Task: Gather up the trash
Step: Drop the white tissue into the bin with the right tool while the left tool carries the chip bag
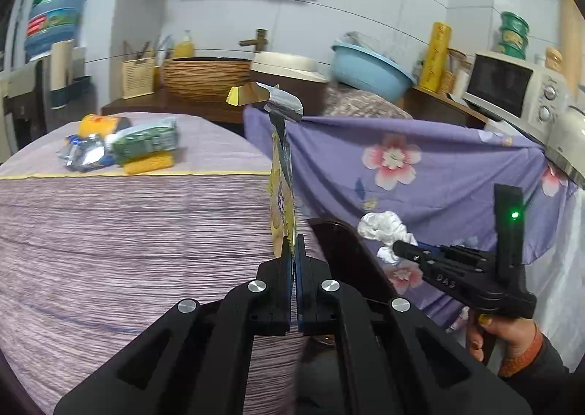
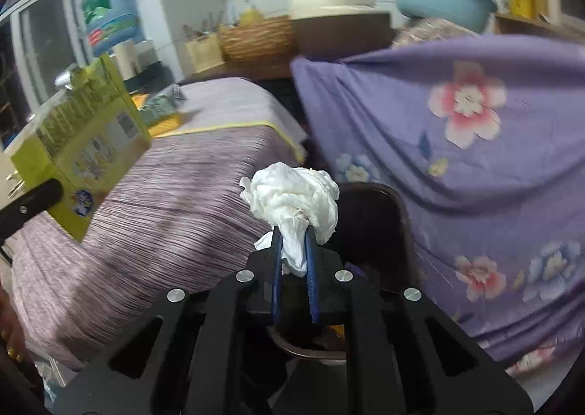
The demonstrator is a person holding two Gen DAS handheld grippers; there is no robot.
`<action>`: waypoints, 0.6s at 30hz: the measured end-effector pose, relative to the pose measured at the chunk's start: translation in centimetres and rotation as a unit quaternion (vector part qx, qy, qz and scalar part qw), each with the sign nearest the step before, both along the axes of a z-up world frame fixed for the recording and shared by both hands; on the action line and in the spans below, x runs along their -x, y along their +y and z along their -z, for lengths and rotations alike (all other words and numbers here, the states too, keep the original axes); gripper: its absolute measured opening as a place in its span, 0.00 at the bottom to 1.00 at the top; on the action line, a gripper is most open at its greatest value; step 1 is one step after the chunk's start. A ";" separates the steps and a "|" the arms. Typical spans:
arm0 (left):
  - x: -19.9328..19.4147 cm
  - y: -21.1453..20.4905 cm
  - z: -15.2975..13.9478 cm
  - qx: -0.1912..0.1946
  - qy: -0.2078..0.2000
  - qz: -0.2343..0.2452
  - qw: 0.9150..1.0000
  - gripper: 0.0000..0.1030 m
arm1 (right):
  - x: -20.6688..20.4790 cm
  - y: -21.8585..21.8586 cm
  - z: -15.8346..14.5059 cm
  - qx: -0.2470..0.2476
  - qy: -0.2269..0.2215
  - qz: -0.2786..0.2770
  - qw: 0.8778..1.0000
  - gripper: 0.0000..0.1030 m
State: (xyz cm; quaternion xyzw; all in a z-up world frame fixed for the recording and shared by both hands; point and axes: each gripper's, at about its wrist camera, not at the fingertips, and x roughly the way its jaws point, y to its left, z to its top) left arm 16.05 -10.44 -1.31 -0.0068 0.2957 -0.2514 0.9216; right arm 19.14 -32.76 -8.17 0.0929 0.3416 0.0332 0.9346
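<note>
left gripper [image 1: 294,245] clamped on flattened yellow-green carton [image 2: 82,144]; right gripper [image 2: 292,236] pinching crumpled white tissue [image 2: 296,195], dark bin [image 2: 373,217] just behind.

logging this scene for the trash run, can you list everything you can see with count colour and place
flattened carton: 1, yellow-green, clamped edge-on in the left claw
crumpled tissue: 1, white, pinched in the right claw
bin: 1, dark brown, between the table and the floral cloth, just beyond the tissue
wrapper pile: several, silver, green, yellow, far end of the table
table cloth: 1, striped mauve, left
floral cloth: 1, purple with pink flowers, right
basin: 1, light blue, behind the floral cloth
woven basket: 1, tan, back counter
microwave: 1, white, right counter
water jug: 1, blue, upper left
person's hand: 1, gripping the right claw's handle
</note>
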 end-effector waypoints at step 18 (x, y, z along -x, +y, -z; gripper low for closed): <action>-0.4 -9.0 5.5 -0.039 0.051 0.080 0.995 0.03 | -3.7 -4.0 11.9 -0.018 0.112 0.040 0.993 0.13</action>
